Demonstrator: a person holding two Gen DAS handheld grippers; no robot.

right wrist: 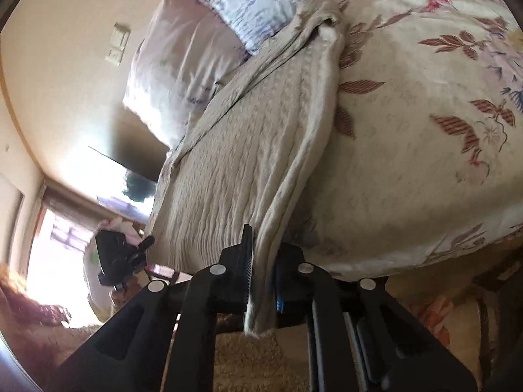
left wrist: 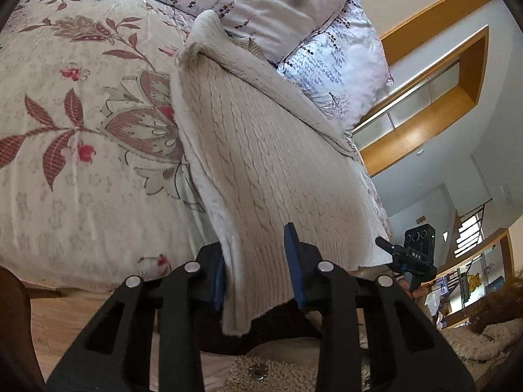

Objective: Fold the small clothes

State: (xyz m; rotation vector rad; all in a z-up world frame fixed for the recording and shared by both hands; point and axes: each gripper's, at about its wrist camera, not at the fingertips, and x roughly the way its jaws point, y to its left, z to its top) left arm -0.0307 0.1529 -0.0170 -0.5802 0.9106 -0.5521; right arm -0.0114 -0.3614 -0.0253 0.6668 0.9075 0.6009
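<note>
A cream cable-knit sweater (left wrist: 261, 150) lies stretched along the bed's edge, its far end near the pillows. It also shows in the right wrist view (right wrist: 248, 150). My left gripper (left wrist: 256, 271) is shut on one corner of the sweater's near hem, with cloth hanging between the blue pads. My right gripper (right wrist: 263, 277) is shut on the other hem corner, cloth draping down between its fingers. Each gripper shows in the other's view: the right one (left wrist: 415, 254), the left one (right wrist: 121, 258).
A floral quilt (left wrist: 81, 130) covers the bed. Two pale floral pillows (left wrist: 343, 62) lie at the head. A wooden wall niche (left wrist: 434, 98) is at right. Wooden floor (left wrist: 65, 320) and a fleecy garment (left wrist: 261, 375) are below. A bright window (right wrist: 65, 238) is at left.
</note>
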